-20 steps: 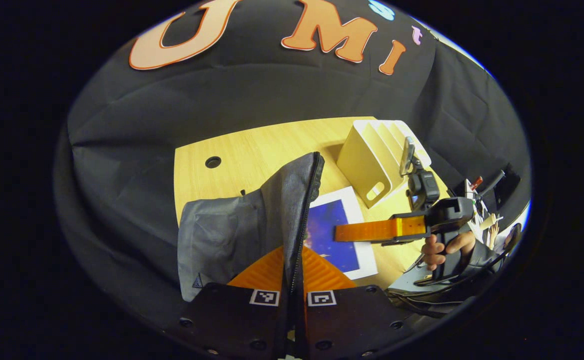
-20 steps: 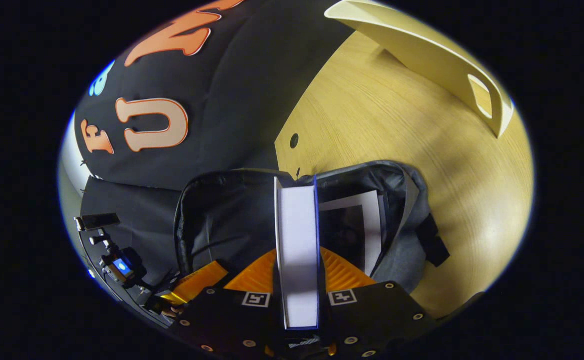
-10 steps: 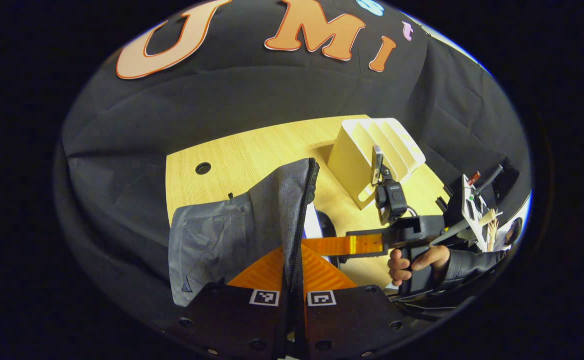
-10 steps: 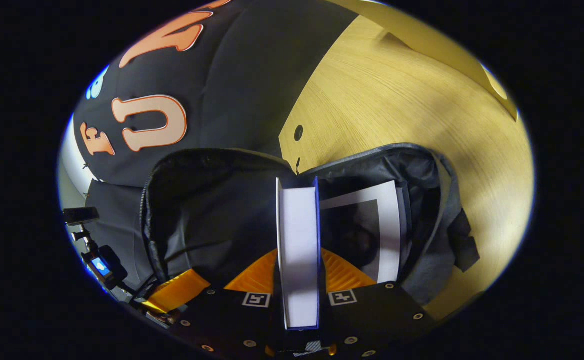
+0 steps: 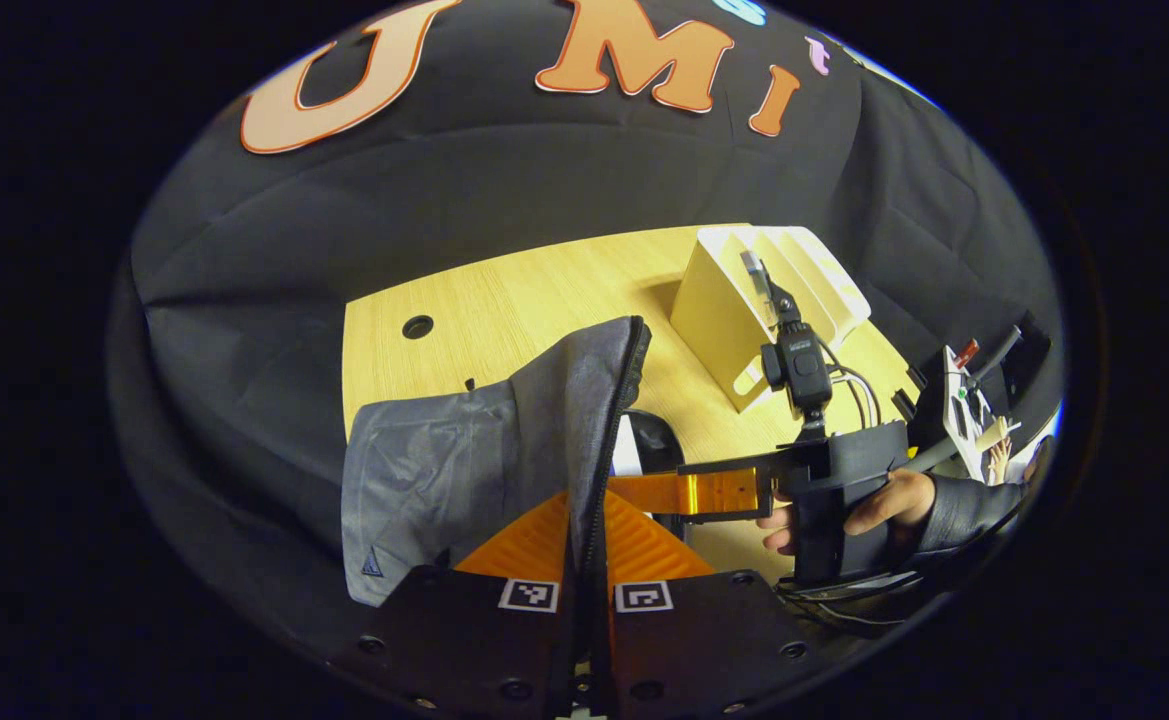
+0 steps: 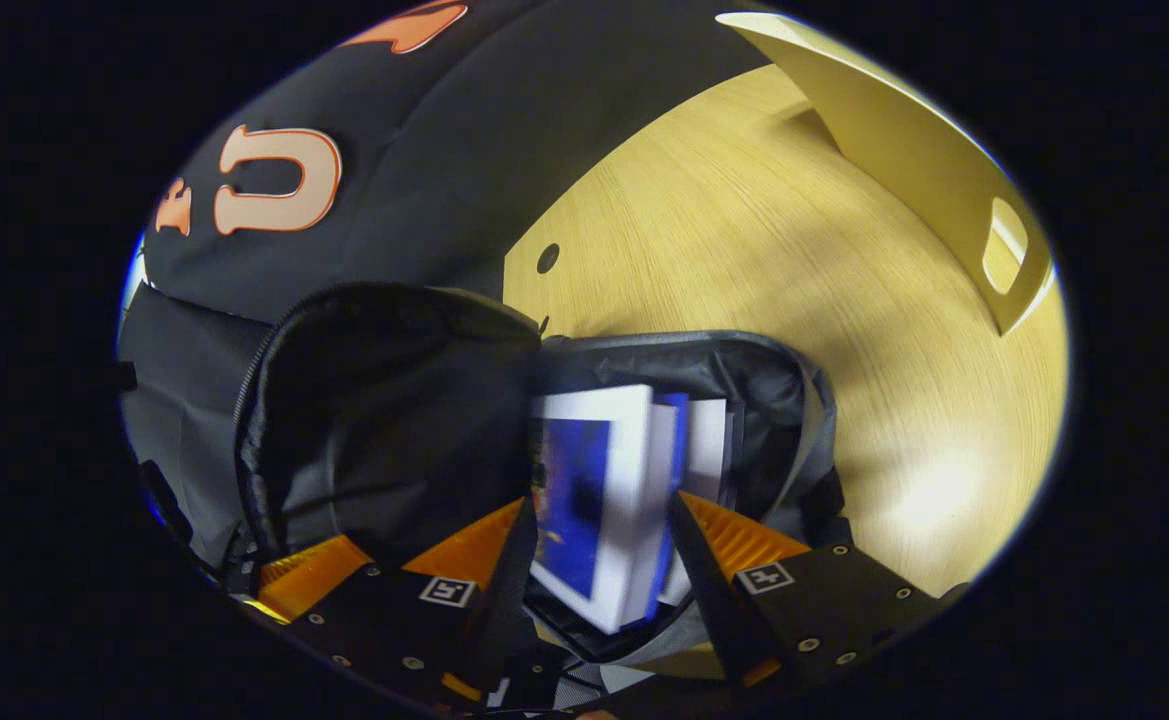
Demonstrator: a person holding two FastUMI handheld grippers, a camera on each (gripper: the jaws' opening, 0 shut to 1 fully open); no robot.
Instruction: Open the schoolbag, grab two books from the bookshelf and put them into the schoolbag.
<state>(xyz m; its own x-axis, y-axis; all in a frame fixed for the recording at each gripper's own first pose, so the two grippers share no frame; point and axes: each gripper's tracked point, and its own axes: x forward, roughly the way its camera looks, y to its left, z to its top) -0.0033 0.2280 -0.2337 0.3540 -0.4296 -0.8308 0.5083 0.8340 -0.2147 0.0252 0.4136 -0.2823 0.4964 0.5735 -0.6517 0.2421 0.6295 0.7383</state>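
My left gripper (image 5: pixel 584 505) is shut on the zipper edge of the grey schoolbag's flap (image 5: pixel 504 440) and holds it up. In the right gripper view the schoolbag (image 6: pixel 384 420) gapes open on the table. A book with a blue cover (image 6: pixel 579 490) leans tilted and blurred inside the mouth. It sits between the spread fingers of my open right gripper (image 6: pixel 599 515). A second white-edged book (image 6: pixel 712 435) lies behind it in the bag. In the left gripper view the right gripper (image 5: pixel 704 490) reaches into the bag, held by a hand (image 5: pixel 884 505).
The cream bookshelf (image 5: pixel 734 320) (image 6: pixel 904 160) stands with bare slots on the wooden table (image 6: pixel 744 250) beyond the bag. The table has a small round hole (image 5: pixel 417 326) near its far edge. The black cloth wall rises behind it.
My right gripper went from shut on the book's spine to open, and the book has tipped over into the bag. The left gripper keeps holding the flap up.
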